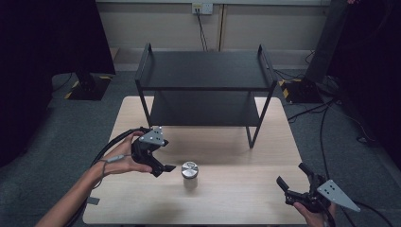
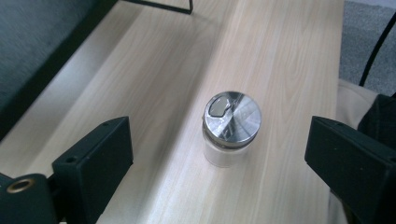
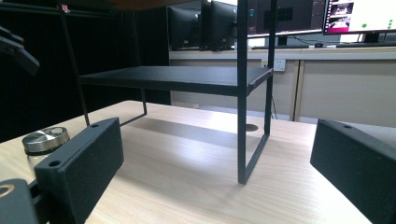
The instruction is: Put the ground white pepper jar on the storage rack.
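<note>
My left gripper [image 1: 163, 166], jaws spread, sits just left of the upright jar [image 1: 189, 173]; my right gripper [image 1: 294, 182], also spread, is well apart.

table [image 1: 227, 198]: light wood grain, on grey carpet.
shelf rack [image 1: 204, 71]: black metal, two tiers, standing at table's 12 o'clock edge.
wall socket [image 1: 202, 8]: 12 o'clock, cable hanging down.
monitors [image 3: 280, 16]: on desk behind rack.

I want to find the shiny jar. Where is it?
The jar stands on the table in the high view, left of centre, just beside the left tongs, in front of the black shelf.
</note>
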The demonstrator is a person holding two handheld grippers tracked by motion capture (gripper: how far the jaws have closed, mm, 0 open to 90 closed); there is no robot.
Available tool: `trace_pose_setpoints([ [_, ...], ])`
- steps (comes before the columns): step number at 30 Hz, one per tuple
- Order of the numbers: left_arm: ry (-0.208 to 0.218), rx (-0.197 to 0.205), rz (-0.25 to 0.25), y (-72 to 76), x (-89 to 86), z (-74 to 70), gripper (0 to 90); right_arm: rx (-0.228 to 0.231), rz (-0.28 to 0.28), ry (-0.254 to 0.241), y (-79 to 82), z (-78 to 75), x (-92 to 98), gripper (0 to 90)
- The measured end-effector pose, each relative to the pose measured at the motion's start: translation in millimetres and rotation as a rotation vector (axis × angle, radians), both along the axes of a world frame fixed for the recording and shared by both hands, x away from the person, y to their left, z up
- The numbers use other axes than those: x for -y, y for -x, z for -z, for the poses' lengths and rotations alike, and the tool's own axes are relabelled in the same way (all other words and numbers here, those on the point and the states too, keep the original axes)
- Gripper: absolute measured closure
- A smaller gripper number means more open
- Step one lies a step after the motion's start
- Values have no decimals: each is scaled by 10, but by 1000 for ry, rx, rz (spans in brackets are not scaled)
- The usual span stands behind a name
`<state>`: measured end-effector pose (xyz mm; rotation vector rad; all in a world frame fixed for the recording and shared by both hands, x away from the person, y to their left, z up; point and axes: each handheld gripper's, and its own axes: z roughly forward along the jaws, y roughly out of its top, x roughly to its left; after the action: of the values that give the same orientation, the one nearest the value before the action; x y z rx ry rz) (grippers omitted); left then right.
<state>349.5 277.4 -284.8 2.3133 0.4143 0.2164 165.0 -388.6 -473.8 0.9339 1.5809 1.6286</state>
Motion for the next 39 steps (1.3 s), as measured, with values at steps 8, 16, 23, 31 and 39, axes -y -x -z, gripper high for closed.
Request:
trace_pose_setpoints([
  [8,-25,-3,-6,3,138,214,66,3,-4,6,0,-3,-5,20],
  [16,7,-34,5,-73,238,482,69,-1,-15,5,-6,-4,-1,20],
  [23,24,-62,21,-155,341,704,76,-2,-17,9,-5,-8,-8,21],
  [31,24,-60,36,-184,448,847,80,-2,-16,9,-3,-6,-5,21],
  [39,22,-59,37,-207,501,957,100,-5,-17,10,-4,-6,-7,21],
])
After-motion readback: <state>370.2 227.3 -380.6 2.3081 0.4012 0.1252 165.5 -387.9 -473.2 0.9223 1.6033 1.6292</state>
